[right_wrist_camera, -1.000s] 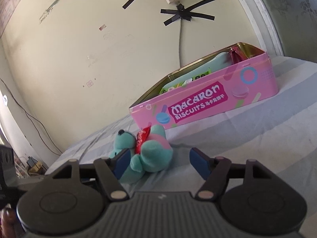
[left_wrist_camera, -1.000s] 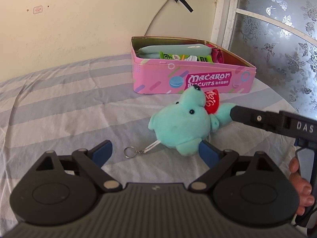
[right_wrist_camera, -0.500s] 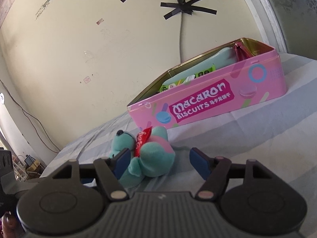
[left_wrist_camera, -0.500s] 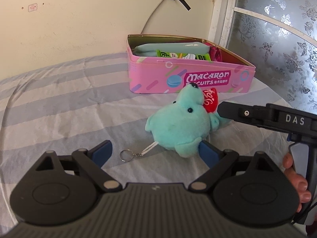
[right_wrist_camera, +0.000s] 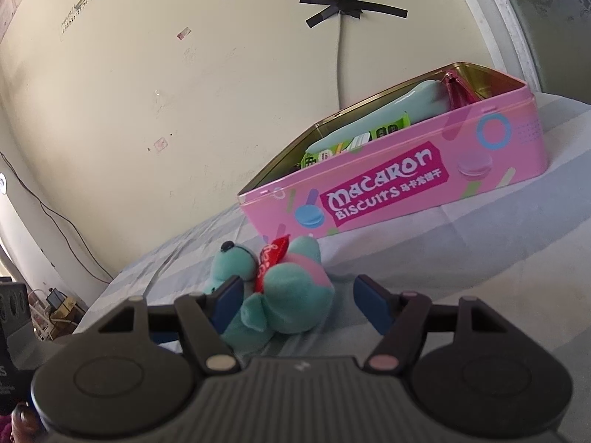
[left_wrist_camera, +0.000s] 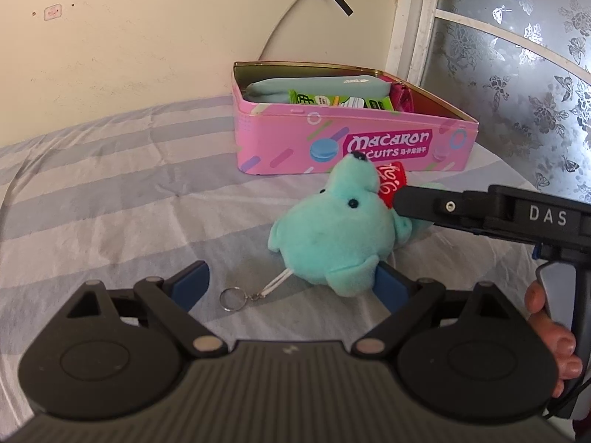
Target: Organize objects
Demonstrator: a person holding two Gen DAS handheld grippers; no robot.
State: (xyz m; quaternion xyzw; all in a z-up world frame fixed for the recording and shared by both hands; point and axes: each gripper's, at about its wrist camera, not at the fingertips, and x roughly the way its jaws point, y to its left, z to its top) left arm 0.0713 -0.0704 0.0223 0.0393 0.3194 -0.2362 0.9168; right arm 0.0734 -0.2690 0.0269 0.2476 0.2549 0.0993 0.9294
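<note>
Your teal plush toy (left_wrist_camera: 332, 236) lies on the striped sheet (left_wrist_camera: 110, 192) just in front of the pink tin (left_wrist_camera: 354, 147), nose toward the tin, key ring (left_wrist_camera: 231, 299) trailing away. Your right gripper (right_wrist_camera: 297, 301) straddles the toy, its fingers apart, not pinching. Your left gripper (left_wrist_camera: 291, 288) gapes wide, holding nothing.

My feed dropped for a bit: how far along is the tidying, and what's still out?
Done: the pink tin already holds a teal pouch, green snack packs and a magenta item. In hand: nothing gripped; the right gripper brackets the teal plush, fingers open. The left gripper is open beside it. Left: the plush and its keyring remain on the striped cloth.
</note>
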